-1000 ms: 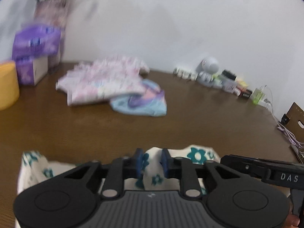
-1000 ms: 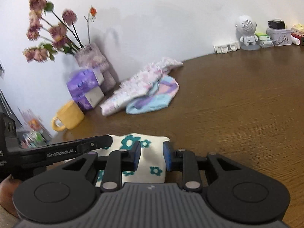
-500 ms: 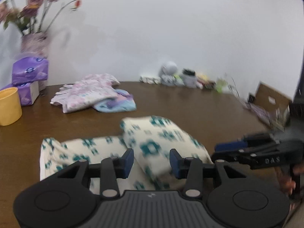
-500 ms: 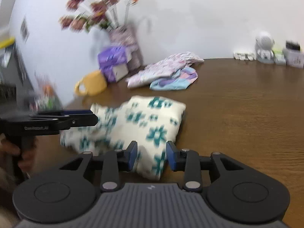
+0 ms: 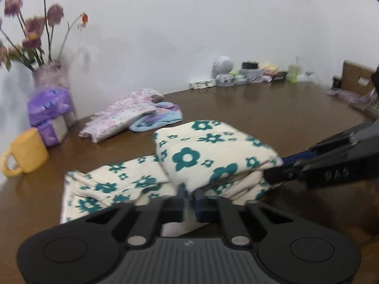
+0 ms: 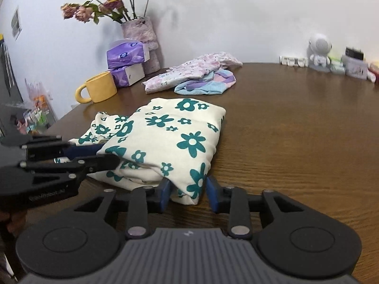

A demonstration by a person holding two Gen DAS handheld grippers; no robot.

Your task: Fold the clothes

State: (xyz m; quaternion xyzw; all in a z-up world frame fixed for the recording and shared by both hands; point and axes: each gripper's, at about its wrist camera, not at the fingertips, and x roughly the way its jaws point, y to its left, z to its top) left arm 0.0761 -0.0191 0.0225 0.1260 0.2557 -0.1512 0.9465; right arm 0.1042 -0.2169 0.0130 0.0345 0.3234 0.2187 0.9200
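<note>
both tongs had just been closing: left (image 5: 189,195) pinched the cloth (image 5: 213,156), right (image 6: 187,189) narrowly straddled its corner; grip should firm before lifting.

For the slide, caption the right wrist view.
Right gripper closing around the folded floral garment on the table.

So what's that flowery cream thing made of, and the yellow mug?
The cream garment with teal flowers looks like soft knit or fleecy cloth: it folds into thick, rounded, matte layers. The exact fibre cannot be told. The yellow mug with a loop handle looks like glazed ceramic, thick-walled with a faint sheen, though it could be plastic.
</note>
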